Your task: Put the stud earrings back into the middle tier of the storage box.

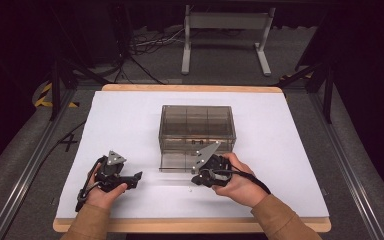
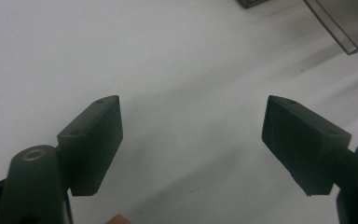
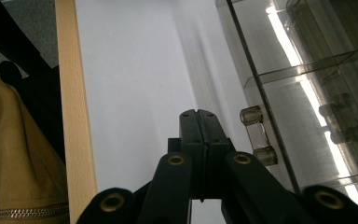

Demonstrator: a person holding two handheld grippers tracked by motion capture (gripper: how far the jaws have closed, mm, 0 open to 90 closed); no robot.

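Right now your right tongs (image 3: 198,114) are pressed fully together with nothing between them, their tips just beside the small clear handle (image 3: 258,135) on the front panel of the smoky transparent drawer box (image 1: 197,131). That box sits at the middle of the white bench (image 1: 120,125), and in the high view a clear drawer front (image 1: 177,164) seems to stand a little out from its lower edge, though how far out is hard to judge. Your left tongs (image 2: 191,140) are spread wide and empty over bare bench, well off to the left of the box.

If the handle is what you want, the closed tips cannot take it: part them first, line them up so one pad lies on each side of the handle, then close gently. Keep the pull straight along the drawer's run, because the box looks light and may slide. Bring your left tongs over to steady its wall before you pull.
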